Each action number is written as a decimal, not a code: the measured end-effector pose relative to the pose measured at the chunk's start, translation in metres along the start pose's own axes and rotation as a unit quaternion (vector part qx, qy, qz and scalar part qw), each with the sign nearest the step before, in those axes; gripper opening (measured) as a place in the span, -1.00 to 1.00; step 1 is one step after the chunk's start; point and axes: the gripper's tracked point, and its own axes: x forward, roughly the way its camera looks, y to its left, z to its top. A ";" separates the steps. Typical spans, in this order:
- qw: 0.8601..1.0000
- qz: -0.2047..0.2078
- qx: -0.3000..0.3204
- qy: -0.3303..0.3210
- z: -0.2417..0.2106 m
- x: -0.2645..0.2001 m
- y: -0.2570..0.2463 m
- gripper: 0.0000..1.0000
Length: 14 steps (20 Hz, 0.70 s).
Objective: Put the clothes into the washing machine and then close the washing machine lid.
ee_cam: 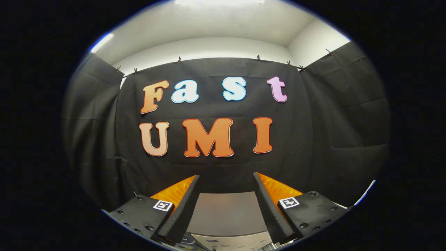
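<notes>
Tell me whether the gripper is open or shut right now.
Open. The gripper has its jaws spread wide with nothing between them; a grey surface and the black cloth wall show through the gap.

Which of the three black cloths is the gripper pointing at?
The middle cloth, straight beyond the open gripper, whose fingers hold nothing above the grey machine top. The other two cloths hang off to the sides.
</notes>
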 end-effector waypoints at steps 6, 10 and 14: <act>1.000 0.000 -0.001 0.000 0.002 0.001 -0.002 0.91; 1.000 -0.001 0.002 0.001 0.000 0.000 -0.003 0.91; 1.000 -0.002 0.001 0.000 0.000 -0.001 -0.005 0.91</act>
